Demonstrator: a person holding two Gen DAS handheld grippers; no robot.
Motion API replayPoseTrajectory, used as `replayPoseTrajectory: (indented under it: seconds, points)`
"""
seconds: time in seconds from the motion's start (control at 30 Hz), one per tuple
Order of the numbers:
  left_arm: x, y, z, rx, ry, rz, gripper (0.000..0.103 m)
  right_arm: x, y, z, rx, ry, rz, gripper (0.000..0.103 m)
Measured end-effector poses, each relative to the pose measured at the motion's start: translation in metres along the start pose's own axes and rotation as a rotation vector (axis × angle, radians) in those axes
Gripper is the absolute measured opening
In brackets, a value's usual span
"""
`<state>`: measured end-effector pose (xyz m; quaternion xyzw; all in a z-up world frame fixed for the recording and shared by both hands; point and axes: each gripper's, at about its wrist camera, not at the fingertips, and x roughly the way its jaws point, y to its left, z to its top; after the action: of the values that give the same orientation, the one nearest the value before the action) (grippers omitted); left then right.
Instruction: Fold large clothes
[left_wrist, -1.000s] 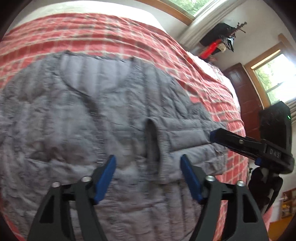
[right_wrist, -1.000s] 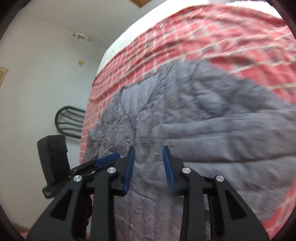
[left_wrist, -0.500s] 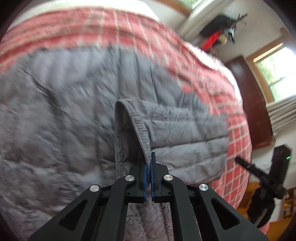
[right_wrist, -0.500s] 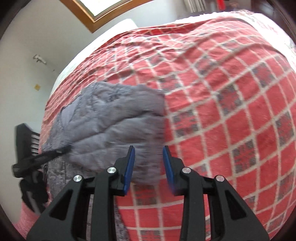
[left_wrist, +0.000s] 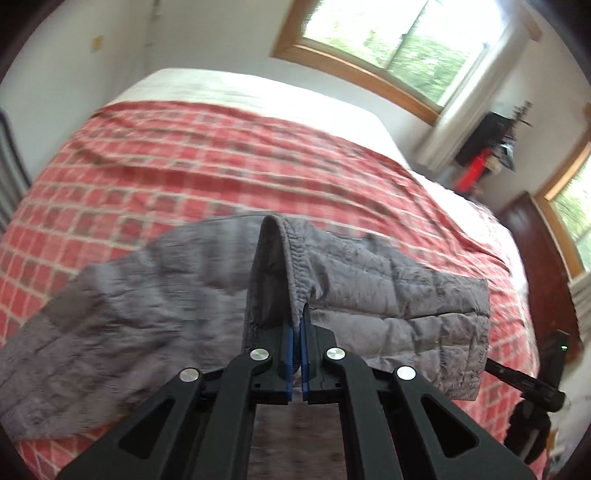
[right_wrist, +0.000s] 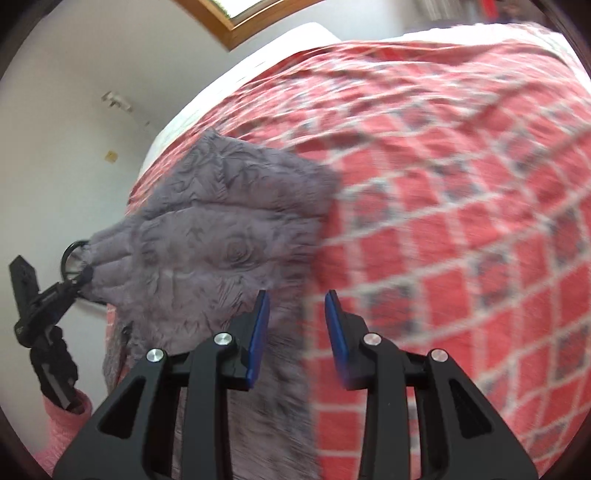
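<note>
A grey quilted jacket (left_wrist: 369, 288) lies on a bed with a red checked blanket (left_wrist: 221, 166). My left gripper (left_wrist: 298, 325) is shut on the jacket's ribbed edge and holds it lifted, so the fabric stands up in a fold in front of the fingers. In the right wrist view the jacket (right_wrist: 229, 236) hangs folded at the left, with the left gripper (right_wrist: 51, 291) seen gripping its far corner. My right gripper (right_wrist: 295, 325) is open, above the jacket's right edge and the blanket (right_wrist: 461, 221), holding nothing.
The bed has a white sheet (left_wrist: 258, 85) at its head under a wood-framed window (left_wrist: 399, 40). A dark wooden door (left_wrist: 543, 251) and a shelf with red items (left_wrist: 484, 155) stand at the right. A white wall (right_wrist: 74, 147) lies left of the bed.
My left gripper closed on the jacket's edge and lifted it up and toward the head of the bed. My right gripper stayed open and swung off the jacket toward its right edge.
</note>
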<state>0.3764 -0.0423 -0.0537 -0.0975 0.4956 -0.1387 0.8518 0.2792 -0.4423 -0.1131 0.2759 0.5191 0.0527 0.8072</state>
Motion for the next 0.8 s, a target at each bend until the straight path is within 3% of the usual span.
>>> replayPoseTrajectory:
  seconds: [0.13, 0.33, 0.43, 0.63, 0.67, 0.73, 0.8]
  points:
    - [0.016, 0.04, -0.001, -0.036, 0.02, 0.099, 0.002, 0.039, 0.036, 0.011, -0.055, 0.068, 0.028, 0.032]
    - [0.055, 0.087, -0.02, -0.079, 0.132, 0.177, 0.003, 0.081, 0.055, 0.006, -0.107, 0.171, -0.082, 0.034]
    - [0.074, 0.103, -0.033, -0.098, 0.179, 0.179, 0.004, 0.102, 0.05, -0.005, -0.126, 0.238, -0.146, 0.032]
    - [0.075, 0.105, -0.036, -0.085, 0.195, 0.199, 0.009, 0.105, 0.055, -0.006, -0.173, 0.263, -0.19, 0.032]
    - [0.07, 0.105, -0.032, -0.083, 0.186, 0.224, 0.013, 0.102, 0.059, -0.003, -0.179, 0.263, -0.187, 0.034]
    - [0.039, 0.097, -0.019, -0.064, 0.089, 0.293, 0.019, 0.089, 0.067, 0.004, -0.2, 0.23, -0.156, 0.035]
    - [0.014, 0.083, -0.009, -0.047, -0.003, 0.306, 0.022, 0.078, 0.08, 0.017, -0.203, 0.191, -0.131, 0.041]
